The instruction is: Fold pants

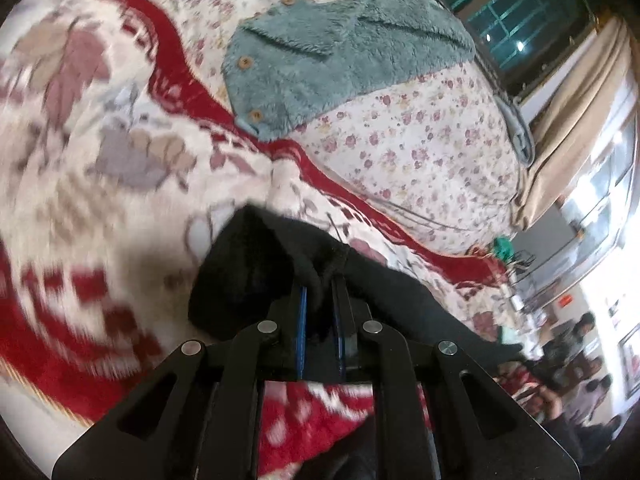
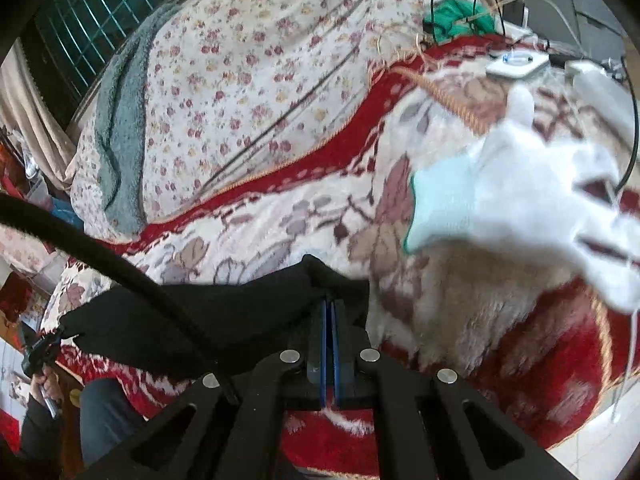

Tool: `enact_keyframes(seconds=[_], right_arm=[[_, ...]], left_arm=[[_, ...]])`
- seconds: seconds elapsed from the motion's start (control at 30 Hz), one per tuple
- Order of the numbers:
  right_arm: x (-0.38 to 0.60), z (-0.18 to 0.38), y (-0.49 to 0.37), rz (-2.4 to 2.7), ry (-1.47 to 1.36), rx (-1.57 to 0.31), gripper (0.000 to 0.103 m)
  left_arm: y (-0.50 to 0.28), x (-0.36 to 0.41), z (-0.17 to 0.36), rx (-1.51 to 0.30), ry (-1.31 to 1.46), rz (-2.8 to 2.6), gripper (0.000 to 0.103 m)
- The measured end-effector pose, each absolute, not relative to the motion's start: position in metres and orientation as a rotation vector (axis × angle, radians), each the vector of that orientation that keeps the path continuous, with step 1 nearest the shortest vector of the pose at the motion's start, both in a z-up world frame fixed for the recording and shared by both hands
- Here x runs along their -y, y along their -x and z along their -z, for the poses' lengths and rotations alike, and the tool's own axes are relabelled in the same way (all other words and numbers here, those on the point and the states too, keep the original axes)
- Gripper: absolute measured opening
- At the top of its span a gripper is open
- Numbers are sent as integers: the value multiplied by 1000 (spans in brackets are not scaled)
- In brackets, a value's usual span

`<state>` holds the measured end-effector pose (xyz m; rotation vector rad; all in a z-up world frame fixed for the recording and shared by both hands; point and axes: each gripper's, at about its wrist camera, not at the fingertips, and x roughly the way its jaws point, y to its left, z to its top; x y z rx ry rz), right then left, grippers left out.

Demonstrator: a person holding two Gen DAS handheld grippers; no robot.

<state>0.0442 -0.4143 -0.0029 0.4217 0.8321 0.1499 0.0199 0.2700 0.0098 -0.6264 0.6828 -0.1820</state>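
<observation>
Both the left gripper and right gripper are clamped on the black fleecy pants, stretched sideways between them over the red-and-cream plush blanket, with loads of bare blanket ahead.

Floral bed, teal-barred window

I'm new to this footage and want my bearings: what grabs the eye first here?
The black pants, pinched in both grippers, left and right, sagging over a red and cream blanket. Behind lies a fuzzy teal cardigan on a floral sheet. In the right wrist view, a white-gloved hand looms at the right.
</observation>
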Motion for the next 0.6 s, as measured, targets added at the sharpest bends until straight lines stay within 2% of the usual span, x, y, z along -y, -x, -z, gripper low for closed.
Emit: enact_keyframes(seconds=[0.13, 0.23, 0.47, 0.6], right_arm=[[420, -15, -57, -121, -422, -801, 1], [423, -20, -52, -116, -417, -793, 1], [426, 40, -40, -114, -447, -925, 1], [422, 44, -43, -113, -431, -938, 1]], left_arm=[[-51, -270, -46, -667, 531, 206, 10], [-44, -265, -57, -657, 479, 275, 10], [-7, -285, 22, -781, 527, 264, 10], [2, -294, 18, -758, 545, 206, 10]])
